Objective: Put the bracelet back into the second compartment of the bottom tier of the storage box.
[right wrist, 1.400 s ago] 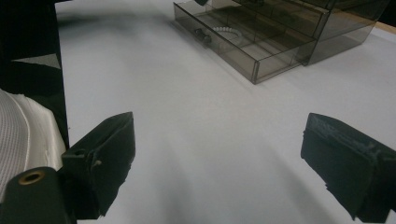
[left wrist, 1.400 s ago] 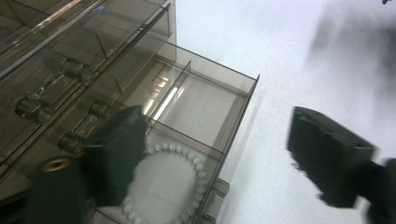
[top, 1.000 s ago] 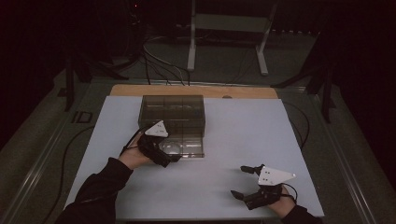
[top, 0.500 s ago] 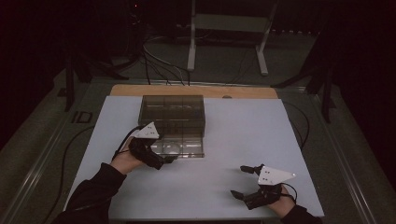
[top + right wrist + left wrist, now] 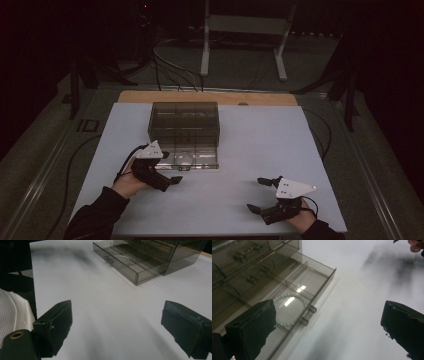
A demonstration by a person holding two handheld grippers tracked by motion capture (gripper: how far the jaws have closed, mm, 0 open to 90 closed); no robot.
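A dark room surrounds a pale table [image 5: 250,150], with a wooden strip along its far edge and cables and a metal stand on the floor beyond. On the table, left of centre and toward the far side, stands a smoky transparent drawer box [image 5: 184,122]. Its bottom drawer [image 5: 192,159] is pulled out toward me, and a white bead bracelet [image 5: 287,307] lies flat in its front compartment, close behind the two small knobs [image 5: 308,315] on the drawer front.

My left gripper [image 5: 167,167] sits at the near left corner of that open drawer, just beside it. Its jaws stand wide apart with nothing between them; in the left gripper view one jaw overlaps the drawer's edge near the bracelet, the other hangs over bare table, and I cannot tell whether either touches the drawer.

My right gripper [image 5: 257,196] is over the near right part of the table, well apart from the box. Its jaws are also spread wide and hold nothing; between them I see bare table, with the open drawer farther off.
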